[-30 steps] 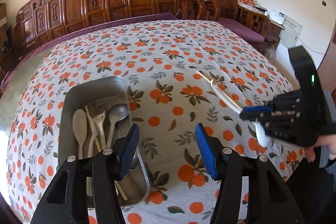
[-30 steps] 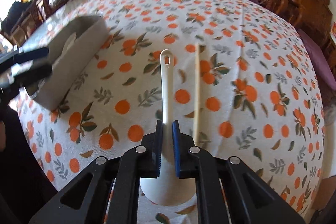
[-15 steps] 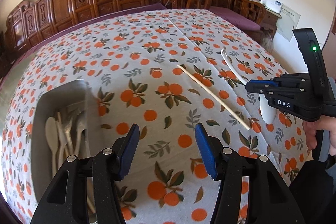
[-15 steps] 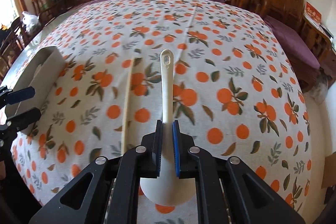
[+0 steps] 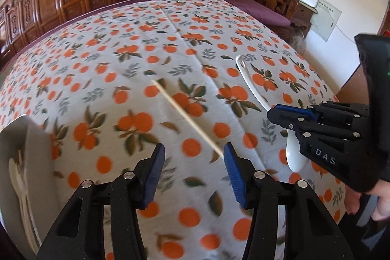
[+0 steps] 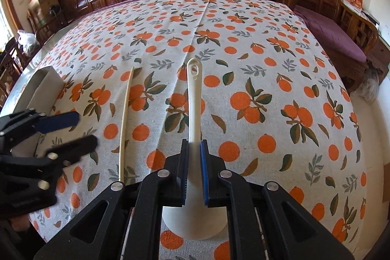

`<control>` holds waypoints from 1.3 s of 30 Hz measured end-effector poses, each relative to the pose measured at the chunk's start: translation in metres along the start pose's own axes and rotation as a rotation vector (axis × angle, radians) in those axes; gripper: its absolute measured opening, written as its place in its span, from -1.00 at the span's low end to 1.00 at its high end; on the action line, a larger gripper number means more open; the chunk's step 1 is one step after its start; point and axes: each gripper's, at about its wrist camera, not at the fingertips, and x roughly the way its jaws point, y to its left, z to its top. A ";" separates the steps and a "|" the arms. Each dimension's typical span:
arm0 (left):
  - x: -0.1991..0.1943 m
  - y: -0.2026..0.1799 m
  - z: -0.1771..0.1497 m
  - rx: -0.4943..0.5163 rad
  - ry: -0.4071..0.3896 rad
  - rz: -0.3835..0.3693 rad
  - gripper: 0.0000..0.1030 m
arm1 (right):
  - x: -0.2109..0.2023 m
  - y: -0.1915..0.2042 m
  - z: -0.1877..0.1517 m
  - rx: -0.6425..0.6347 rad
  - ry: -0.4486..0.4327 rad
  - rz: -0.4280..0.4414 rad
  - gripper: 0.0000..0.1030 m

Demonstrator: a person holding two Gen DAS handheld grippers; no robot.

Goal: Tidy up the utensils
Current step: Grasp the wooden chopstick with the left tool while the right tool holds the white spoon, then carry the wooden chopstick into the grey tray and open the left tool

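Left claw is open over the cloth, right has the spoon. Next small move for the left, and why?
Probably ease the left claw forward and down to straddle the near end of the chopstick, then close. It is open with nothing in it, the chopstick lies loose on the tablecloth, and the right claw is shut on the white spoon.

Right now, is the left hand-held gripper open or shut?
Open: the left hand-held gripper has a wide gap between its blue pads, holding nothing.
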 end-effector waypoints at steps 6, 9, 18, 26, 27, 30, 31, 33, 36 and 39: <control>0.026 -0.011 0.008 -0.010 0.043 -0.006 -0.25 | -0.002 -0.005 0.001 0.027 -0.006 0.008 -0.79; 0.037 -0.014 0.012 0.003 0.065 0.033 -0.30 | -0.002 -0.004 0.001 0.029 -0.008 0.013 -0.79; 0.030 -0.002 0.007 0.009 0.087 0.060 -0.83 | -0.001 0.004 0.002 0.012 -0.004 0.031 -0.78; 0.013 0.019 -0.007 -0.004 0.085 0.065 -0.92 | 0.000 0.020 0.003 -0.024 -0.002 0.054 -0.78; 0.009 0.021 -0.008 -0.006 0.081 0.066 -0.92 | 0.000 0.021 0.003 -0.027 -0.003 0.057 -0.78; -0.009 0.028 -0.016 -0.014 0.055 0.081 -0.92 | -0.002 0.025 0.004 -0.033 -0.008 0.067 -0.79; -0.013 0.029 -0.017 -0.016 0.051 0.082 -0.92 | -0.002 0.026 0.004 -0.035 -0.009 0.070 -0.79; -0.024 0.032 -0.021 -0.015 0.037 0.089 -0.92 | -0.003 0.029 0.005 -0.040 -0.014 0.076 -0.79; -0.042 0.036 -0.026 -0.013 0.017 0.100 -0.92 | -0.006 0.038 0.005 -0.055 -0.017 0.084 -0.79; -0.058 0.043 -0.030 -0.016 -0.003 0.107 -0.92 | -0.009 0.049 0.005 -0.076 -0.025 0.095 -0.79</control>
